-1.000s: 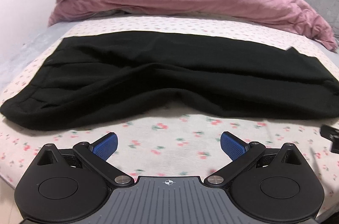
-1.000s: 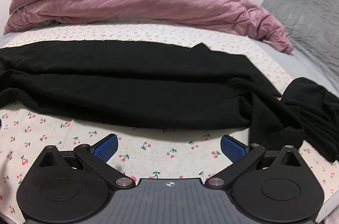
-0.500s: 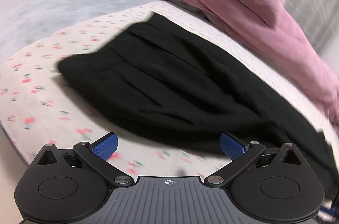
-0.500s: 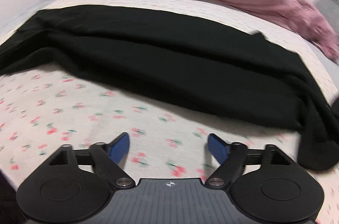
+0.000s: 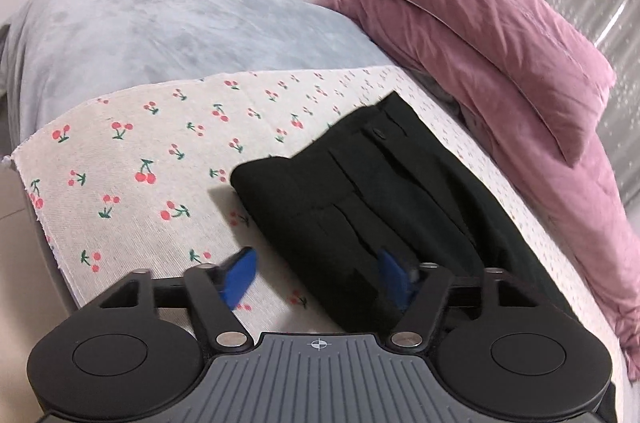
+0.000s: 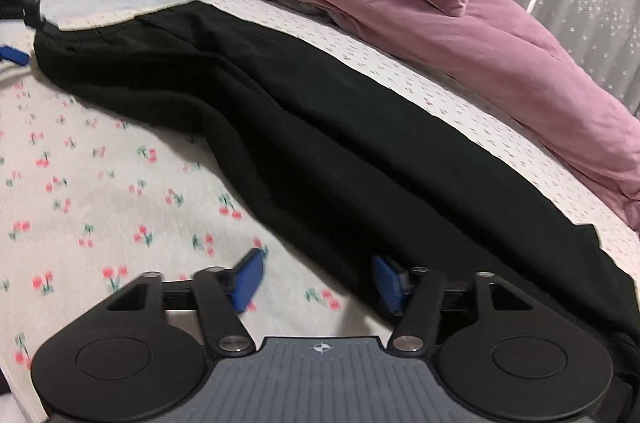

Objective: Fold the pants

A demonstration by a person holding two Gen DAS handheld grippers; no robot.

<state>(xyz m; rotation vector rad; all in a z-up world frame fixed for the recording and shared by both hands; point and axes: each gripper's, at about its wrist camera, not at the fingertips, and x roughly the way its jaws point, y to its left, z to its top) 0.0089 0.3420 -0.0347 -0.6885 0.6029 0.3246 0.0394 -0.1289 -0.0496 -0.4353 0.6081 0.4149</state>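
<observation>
The black woven pants (image 5: 380, 199) lie stretched along the bed on a cream sheet printed with red cherries (image 5: 132, 159), waistband end towards the pale blue fleece blanket (image 5: 168, 23), with a mauve velvet duvet and pillow (image 5: 496, 35) heaped just beyond them. The left gripper (image 5: 318, 279) sits at the waistband corner; its jaws have just been closing and now stand part-spread, the near edge of the cloth between them, the pads not yet pressing on it. The right gripper (image 6: 320, 281) is further along the leg (image 6: 360, 159), its jaws likewise closing and still apart around the hem-side edge. The likely trouble is a shallow bite: the blue pads (image 6: 248, 279) could catch only the top layer, or pinch the sheet with it, so the lift drags the bedding or lets the lower layer sag. Uneven grips would skew the fold. No brand, label or legible writing shows anywhere.
</observation>
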